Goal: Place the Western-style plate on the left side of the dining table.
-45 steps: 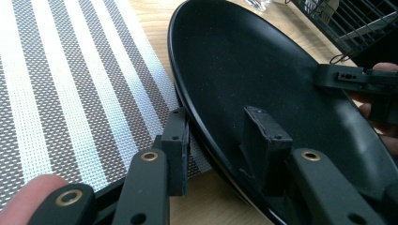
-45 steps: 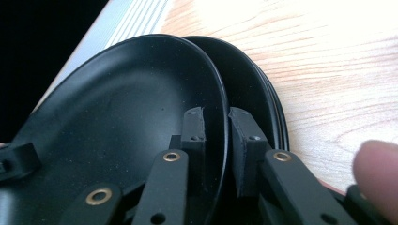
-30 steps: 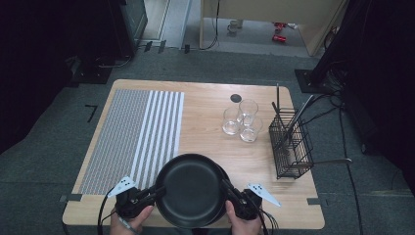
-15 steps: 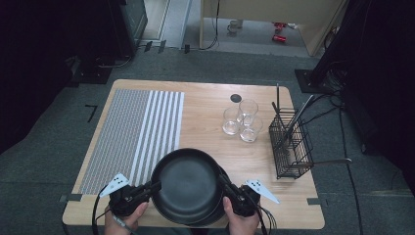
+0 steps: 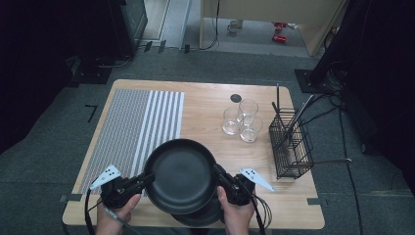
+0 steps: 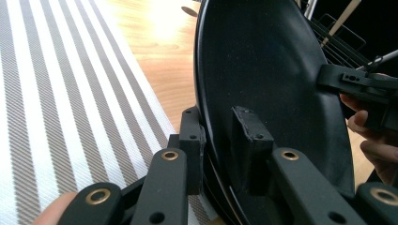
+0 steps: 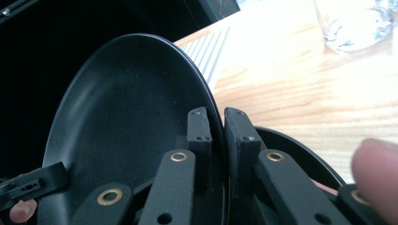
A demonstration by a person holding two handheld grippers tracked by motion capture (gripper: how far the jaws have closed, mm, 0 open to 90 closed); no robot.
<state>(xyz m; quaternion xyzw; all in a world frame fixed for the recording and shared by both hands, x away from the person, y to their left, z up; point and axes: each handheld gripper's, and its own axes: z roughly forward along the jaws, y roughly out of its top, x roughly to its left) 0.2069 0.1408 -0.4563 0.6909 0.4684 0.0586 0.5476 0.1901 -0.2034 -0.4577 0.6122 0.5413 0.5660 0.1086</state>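
Left gripper (image 5: 147, 179) – clamped on black plate (image 5: 181, 175) left rim | right gripper (image 5: 219, 175) – clamped on right rim | plate is held between both, above 1 second plate (image 5: 203, 220)

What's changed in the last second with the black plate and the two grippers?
The top black plate, clamped at its rim by the left gripper and right gripper, has lifted off the plate beneath and moved away from the person. The left jaws closed slightly on its rim. The glasses and wire basket stayed put.
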